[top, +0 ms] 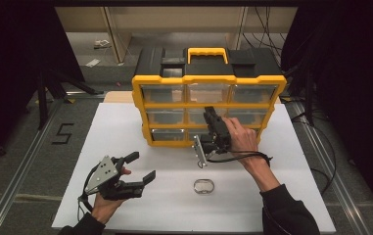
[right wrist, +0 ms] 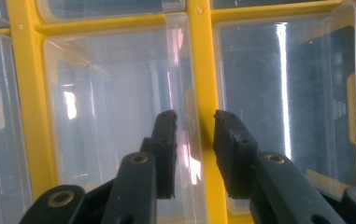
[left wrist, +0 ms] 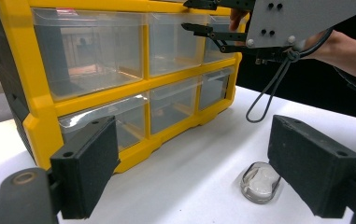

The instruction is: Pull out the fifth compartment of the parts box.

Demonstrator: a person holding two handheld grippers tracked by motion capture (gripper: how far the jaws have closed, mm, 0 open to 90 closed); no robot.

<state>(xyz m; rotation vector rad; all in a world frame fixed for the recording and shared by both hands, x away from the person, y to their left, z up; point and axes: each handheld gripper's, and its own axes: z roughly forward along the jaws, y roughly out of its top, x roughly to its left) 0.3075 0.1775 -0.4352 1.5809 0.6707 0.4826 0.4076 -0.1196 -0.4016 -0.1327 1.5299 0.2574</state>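
Observation:
A yellow and black organizer [top: 208, 80] with several clear drawers stands at the back of the white table [top: 125, 122]. My right gripper [top: 208, 112] reaches into its middle row. In the right gripper view the right gripper [right wrist: 195, 140] has its jaws a little apart, and a clear ridge of a drawer front [right wrist: 183, 93] stands between them, in front of a yellow bar [right wrist: 202, 70]; a gap shows beside the pads. My left gripper [top: 142, 166] rests open near the table's front left, with nothing between its jaws. A small clear oval piece [top: 203, 186] lies on the table.
The left gripper view shows the organizer [left wrist: 31, 102] at the left, the clear oval piece [left wrist: 259, 183] near the right jaw, and the right gripper [left wrist: 187, 15] with its cable loop [left wrist: 264, 102] higher up. Dark curtains flank the table.

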